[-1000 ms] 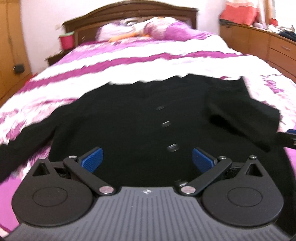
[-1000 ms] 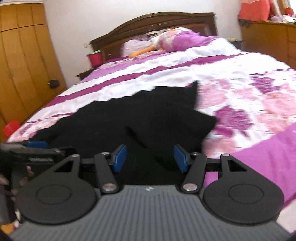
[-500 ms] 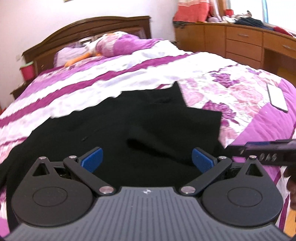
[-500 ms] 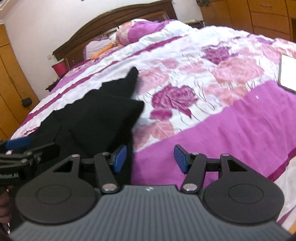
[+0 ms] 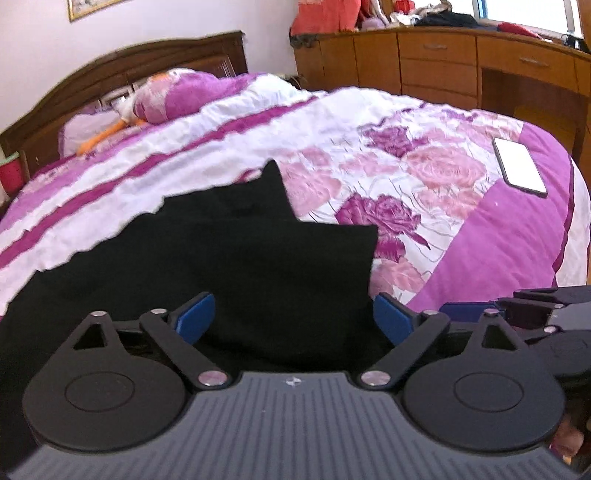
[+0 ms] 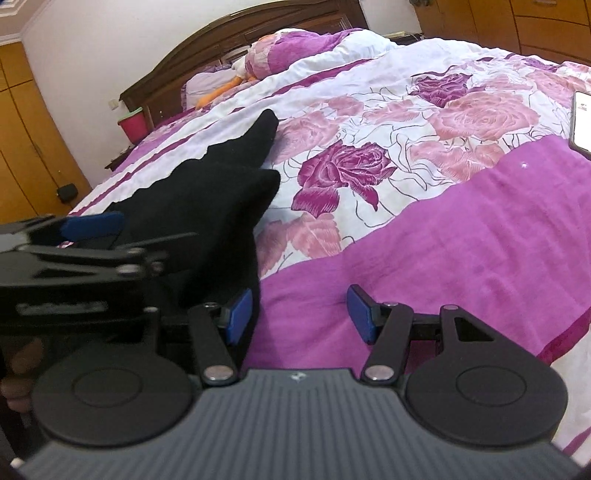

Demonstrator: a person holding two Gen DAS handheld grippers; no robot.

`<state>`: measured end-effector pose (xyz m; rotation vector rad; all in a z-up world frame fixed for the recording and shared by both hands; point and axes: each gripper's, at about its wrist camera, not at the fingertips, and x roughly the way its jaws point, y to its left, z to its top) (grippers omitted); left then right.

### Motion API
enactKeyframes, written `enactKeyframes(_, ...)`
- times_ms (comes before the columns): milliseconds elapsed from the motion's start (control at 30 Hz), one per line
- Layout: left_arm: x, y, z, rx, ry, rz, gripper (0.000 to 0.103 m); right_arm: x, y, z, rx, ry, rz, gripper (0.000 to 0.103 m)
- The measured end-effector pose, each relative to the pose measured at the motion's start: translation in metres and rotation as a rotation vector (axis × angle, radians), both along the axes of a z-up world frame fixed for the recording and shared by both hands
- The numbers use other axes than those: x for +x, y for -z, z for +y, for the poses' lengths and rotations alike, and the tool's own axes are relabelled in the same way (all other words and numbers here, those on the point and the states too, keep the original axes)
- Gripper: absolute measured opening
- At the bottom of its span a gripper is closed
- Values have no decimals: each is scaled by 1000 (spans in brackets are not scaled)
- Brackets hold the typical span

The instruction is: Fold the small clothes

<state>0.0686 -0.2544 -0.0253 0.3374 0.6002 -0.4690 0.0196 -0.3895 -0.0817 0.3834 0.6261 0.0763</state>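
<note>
I judged the black garment only partly folded (1 sleeve laid over) near the bed's foot edge, left gripper just narrowing, right gripper agape, both empty.

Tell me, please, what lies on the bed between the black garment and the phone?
Only bare floral bedspread: nothing rests between the black garment and the phone, clearest in the left wrist view.

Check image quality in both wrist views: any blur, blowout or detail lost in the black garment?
Left wrist: window blown out, phone screen clipped white, black garment a textureless mass. Right wrist: roses on the bedspread sharp, left gripper blurred; fisheye bends both.
</note>
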Motion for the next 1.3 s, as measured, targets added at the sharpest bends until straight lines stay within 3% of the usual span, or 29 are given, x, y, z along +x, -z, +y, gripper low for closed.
enactKeyframes(100,9,12,-10,22,6,14,71,0,1,2,-9,0,-4,59)
enactKeyframes(167,14,17,-11,21,-1,36,35,0,2,3,-15,-2,-7,59)
enactKeyframes(267,11,8,-1,-60,1,45,12,-1,3,2,-12,-2,-12,59)
enactKeyframes(400,7,-14,17,-127,-29,-23,10,-1,4,2,-10,-1,-18,59)
enactKeyframes(667,26,-46,89,-195,-246,-115,9,-1,4,4,-14,3,-17,60)
enactKeyframes(1100,65,-37,227,-240,-587,-115,8,5,1,16,-74,16,7,65)
enactKeyframes(1300,67,-31,248,-310,-584,-66,9,7,-4,26,-126,31,23,69)
